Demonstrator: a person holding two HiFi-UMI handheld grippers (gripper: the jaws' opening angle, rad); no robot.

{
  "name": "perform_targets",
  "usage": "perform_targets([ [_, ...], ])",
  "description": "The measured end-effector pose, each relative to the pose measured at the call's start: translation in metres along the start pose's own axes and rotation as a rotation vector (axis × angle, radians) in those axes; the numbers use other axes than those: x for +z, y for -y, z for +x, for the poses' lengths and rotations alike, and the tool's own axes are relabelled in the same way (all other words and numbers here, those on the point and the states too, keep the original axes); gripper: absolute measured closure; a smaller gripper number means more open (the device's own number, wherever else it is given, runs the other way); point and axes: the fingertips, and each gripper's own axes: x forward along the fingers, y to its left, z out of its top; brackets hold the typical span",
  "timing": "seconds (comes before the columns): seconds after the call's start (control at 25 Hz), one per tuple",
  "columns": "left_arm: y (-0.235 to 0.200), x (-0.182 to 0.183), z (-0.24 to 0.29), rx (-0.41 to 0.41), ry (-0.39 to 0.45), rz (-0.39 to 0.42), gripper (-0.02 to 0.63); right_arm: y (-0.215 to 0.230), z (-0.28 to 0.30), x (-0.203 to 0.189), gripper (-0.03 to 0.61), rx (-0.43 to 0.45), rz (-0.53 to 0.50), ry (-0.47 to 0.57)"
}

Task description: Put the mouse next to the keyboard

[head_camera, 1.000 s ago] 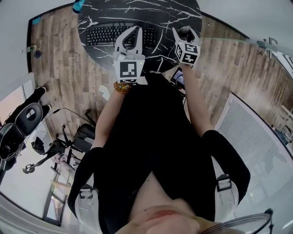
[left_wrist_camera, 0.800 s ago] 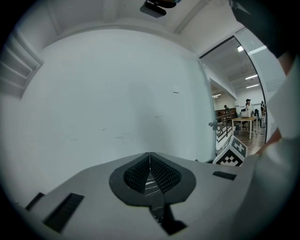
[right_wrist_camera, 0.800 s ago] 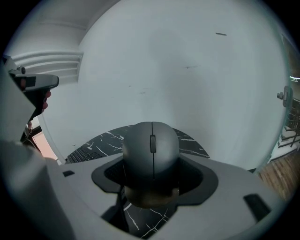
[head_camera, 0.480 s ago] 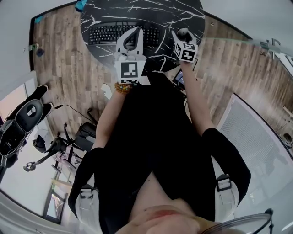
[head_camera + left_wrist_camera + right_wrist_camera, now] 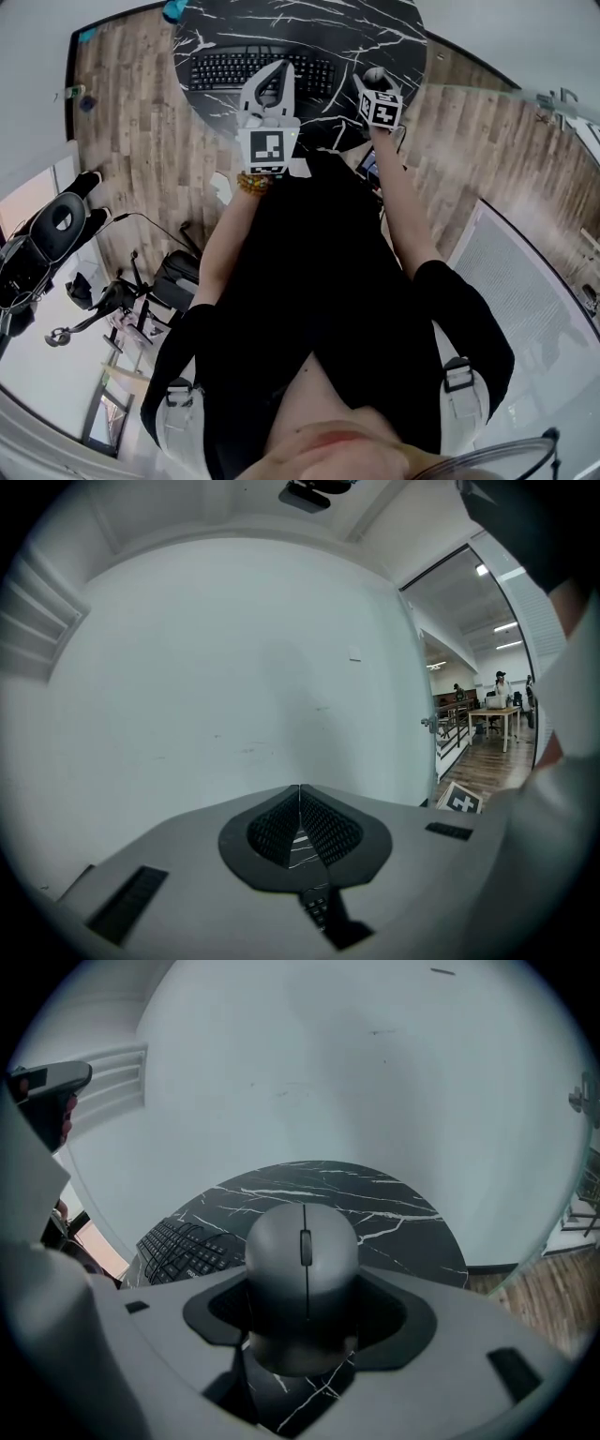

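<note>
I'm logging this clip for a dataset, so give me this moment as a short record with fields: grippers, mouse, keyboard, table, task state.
left gripper: shut, empty, held above the keyboard
right gripper: shut on the mouse
mouse: grey, scroll wheel on top, held above the table
keyboard: black, lying on the table, to the mouse's left
table: round, black marble with white veins
task state: mouse not yet set down

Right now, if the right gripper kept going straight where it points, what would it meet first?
Likely the black marble table beyond the mouse the right gripper holds; the keyboard lies left of that line. Depth is unclear; it could pass over to the white wall.
</note>
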Motion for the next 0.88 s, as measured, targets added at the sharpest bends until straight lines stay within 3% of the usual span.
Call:
perform_targets([
  [0.56,-0.006,-0.005,-0.009,0.030,-0.011,0.002,0.598,0.004,0.024,-0.025,0.304,-0.008,0.001,-0.103],
  [0.88,-0.012,-0.012,-0.013,0.048,-0.025,-0.002,0.598,0.007,0.038,-0.048,0.304,0.000,0.068,-0.180],
])
